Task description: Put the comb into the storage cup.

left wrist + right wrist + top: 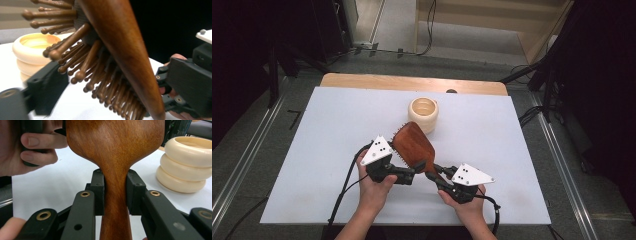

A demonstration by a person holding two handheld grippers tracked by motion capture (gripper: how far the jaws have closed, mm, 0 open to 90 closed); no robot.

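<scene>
A wooden paddle hairbrush (414, 145) hangs tilted over the middle of the white table, back side up and bristles facing down-left. My right gripper (432, 174) is shut on its narrow handle; in the right gripper view both pads (98, 192) press the neck of the hairbrush (115, 145). My left gripper (412, 172) sits at the lower left edge of the brush head. In the left gripper view one black finger (42, 90) stands just beside the bristle tips of the hairbrush (120, 50) without pressing them; the other finger is hidden behind the head.
A cream ribbed round pot (424, 114) stands just behind the brush head, close to it. The white table cover (327, 150) has free room to the left and right. A bare wooden strip (412, 82) runs along the far edge.
</scene>
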